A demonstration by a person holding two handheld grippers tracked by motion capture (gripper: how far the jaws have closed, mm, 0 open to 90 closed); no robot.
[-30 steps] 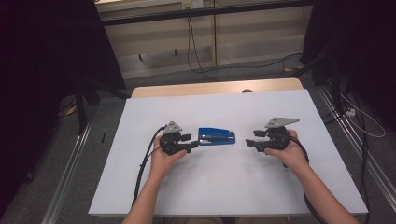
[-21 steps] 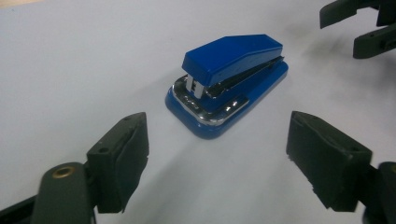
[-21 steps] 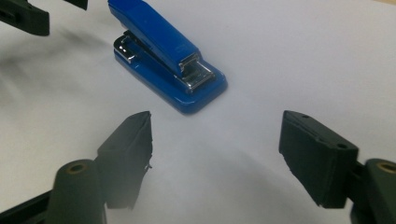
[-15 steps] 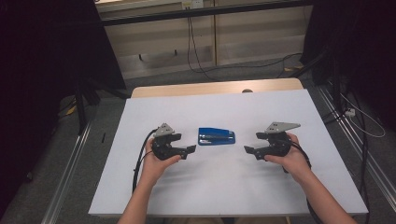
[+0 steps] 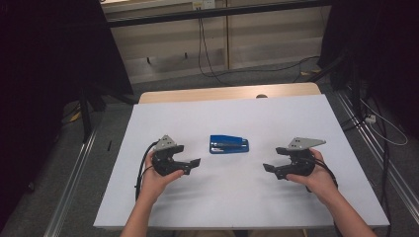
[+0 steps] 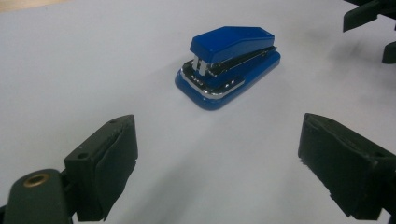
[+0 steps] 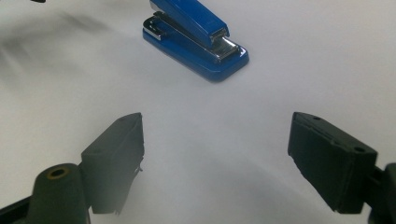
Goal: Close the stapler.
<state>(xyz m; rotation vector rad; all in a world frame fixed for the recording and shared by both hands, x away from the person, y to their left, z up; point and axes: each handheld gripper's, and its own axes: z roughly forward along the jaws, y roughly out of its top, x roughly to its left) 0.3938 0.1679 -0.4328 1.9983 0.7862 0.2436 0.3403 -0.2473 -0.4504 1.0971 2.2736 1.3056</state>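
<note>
Blue stapler [image 5: 229, 144], one item, lying flat mid-table on the white sheet [image 5: 237, 197].
Left gripper [image 5: 193, 164] and right gripper [image 5: 268, 169] flank it, well apart from it; jaws of both just opened, wide apart, nothing between them.

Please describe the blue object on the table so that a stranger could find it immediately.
On the white table, look near the middle, between the left gripper and the right gripper. There lies a small stapler, touching neither. It is glossy blue with a silver metal front.
</note>
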